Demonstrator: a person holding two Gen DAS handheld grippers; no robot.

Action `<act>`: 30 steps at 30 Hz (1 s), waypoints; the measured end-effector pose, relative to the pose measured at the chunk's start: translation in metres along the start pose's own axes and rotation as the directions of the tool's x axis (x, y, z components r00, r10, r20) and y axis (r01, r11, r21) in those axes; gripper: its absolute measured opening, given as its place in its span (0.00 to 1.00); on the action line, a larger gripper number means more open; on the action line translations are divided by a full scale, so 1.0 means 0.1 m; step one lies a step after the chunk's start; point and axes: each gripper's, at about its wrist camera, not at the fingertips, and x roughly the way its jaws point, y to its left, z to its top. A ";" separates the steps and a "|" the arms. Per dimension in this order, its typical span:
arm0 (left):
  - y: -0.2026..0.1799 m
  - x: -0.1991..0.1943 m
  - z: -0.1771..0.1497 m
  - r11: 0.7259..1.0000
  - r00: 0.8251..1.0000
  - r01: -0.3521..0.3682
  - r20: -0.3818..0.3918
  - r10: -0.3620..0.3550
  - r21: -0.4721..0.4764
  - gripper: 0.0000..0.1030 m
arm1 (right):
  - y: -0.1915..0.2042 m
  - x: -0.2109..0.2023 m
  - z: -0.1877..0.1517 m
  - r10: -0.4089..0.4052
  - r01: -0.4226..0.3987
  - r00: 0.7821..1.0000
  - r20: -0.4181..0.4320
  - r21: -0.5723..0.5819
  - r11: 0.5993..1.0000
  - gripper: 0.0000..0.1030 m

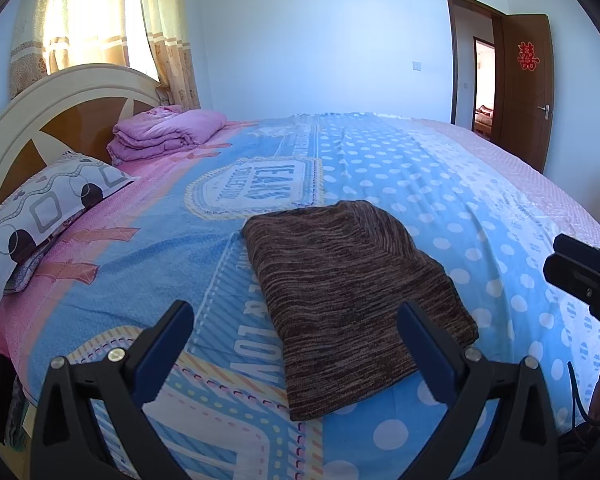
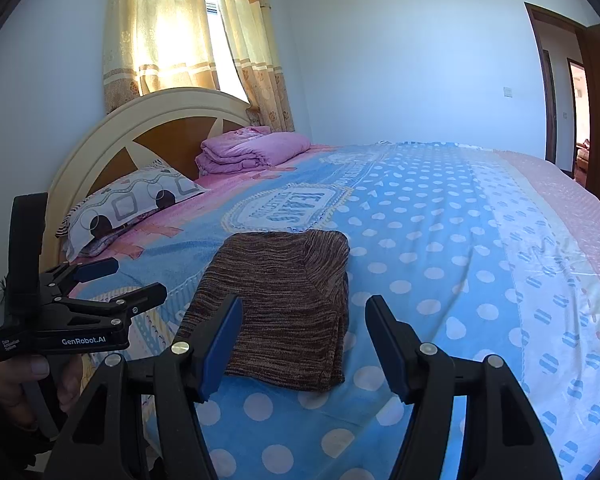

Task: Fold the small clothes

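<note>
— Where's the garment?

— The brown knit garment (image 1: 352, 300) lies folded into a neat rectangle on the bedspread (image 1: 440, 184), the blue one with white dots, roughly in the middle of the near side of the bed. Its layered edges show along the right side from the right wrist view.

— And the tools?

— The left gripper (image 1: 296, 328) hangs over the near edge of the bed with its jaws spread wide; one finger sits over bare bedspread, the other over the garment's near right corner. Nothing is pinched between them. The right gripper (image 2: 304, 324) is spread too, with the garment's near edge just beyond the left finger and nothing clamped.

— Are they touching the cloth?

— Hard to say from this angle; the fingers look to be above it rather than pressing on it.

— Anything else on the bed?

— A patterned pillow (image 2: 128, 208) leans by the headboard (image 2: 140, 132), and a folded pink quilt (image 2: 252, 148) sits further along it. Curtains (image 2: 172, 36) glow behind, and a brown door (image 1: 524, 88) stands open on the far right. A hand (image 2: 24, 384) grips the left tool's handle.
</note>
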 end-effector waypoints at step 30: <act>0.04 -0.03 0.03 1.000 1.000 0.011 0.013 -0.011 -0.019 1.00 | 0.07 -0.07 0.00 -0.010 0.011 0.999 0.046 -0.023 1.000 0.63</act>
